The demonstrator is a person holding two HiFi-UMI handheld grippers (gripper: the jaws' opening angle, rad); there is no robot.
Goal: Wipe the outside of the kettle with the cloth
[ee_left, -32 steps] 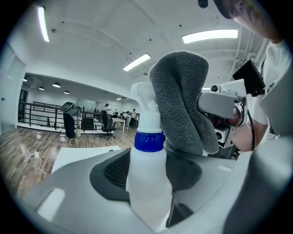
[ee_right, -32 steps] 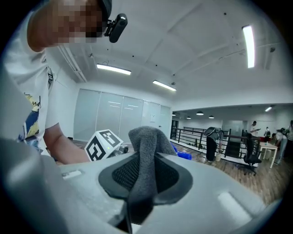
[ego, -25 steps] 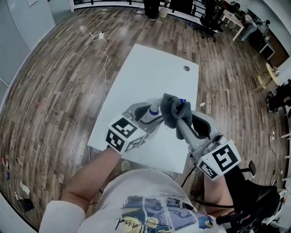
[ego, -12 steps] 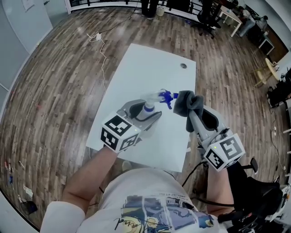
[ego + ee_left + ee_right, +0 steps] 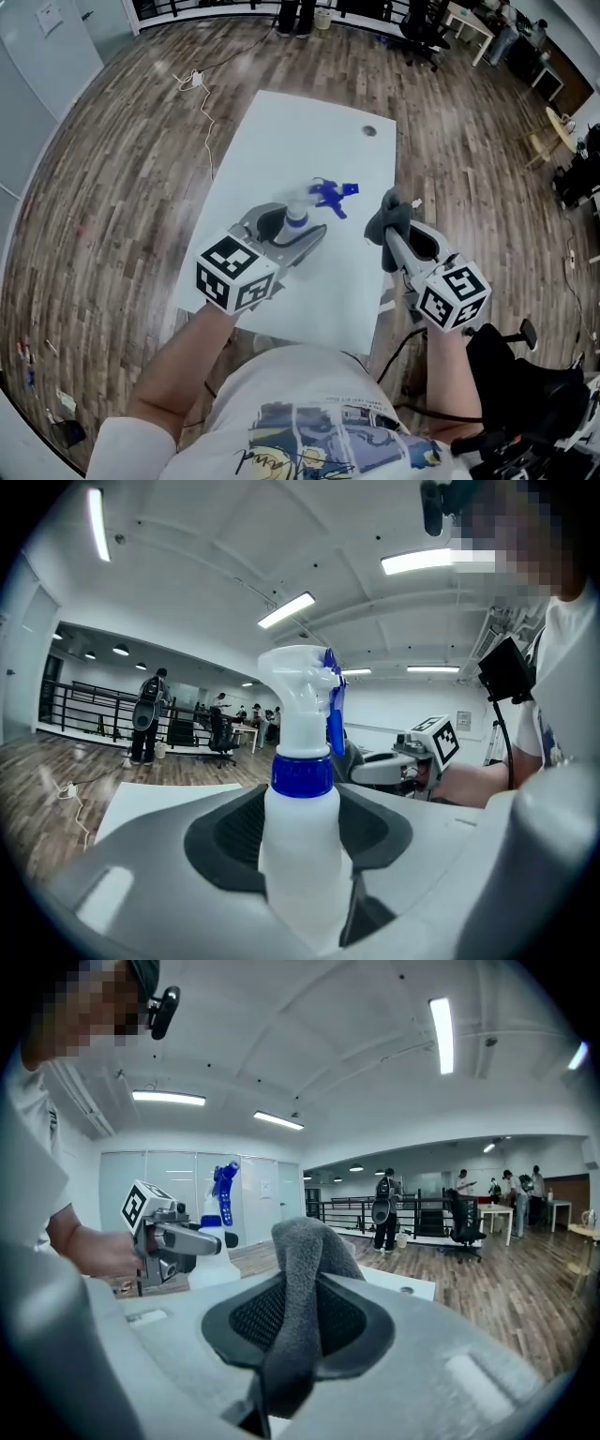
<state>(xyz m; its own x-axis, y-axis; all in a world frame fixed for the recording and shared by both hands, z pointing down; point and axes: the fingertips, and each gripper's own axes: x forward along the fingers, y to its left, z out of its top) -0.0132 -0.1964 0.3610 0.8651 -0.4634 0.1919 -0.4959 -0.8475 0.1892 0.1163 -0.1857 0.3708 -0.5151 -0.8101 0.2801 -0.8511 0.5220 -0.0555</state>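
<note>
Two grippers above the white table (image 5: 281,131): left gripper (image 5: 298,225) clamps a spray bottle (image 5: 300,836), contents unclear, right gripper (image 5: 392,230) pinches a grey cloth (image 5: 305,1279).

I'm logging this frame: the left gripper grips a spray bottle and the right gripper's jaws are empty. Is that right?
Not quite. The right gripper isn't empty: the right gripper view shows its jaws shut on a grey cloth. The left gripper does grip the spray bottle.
</note>
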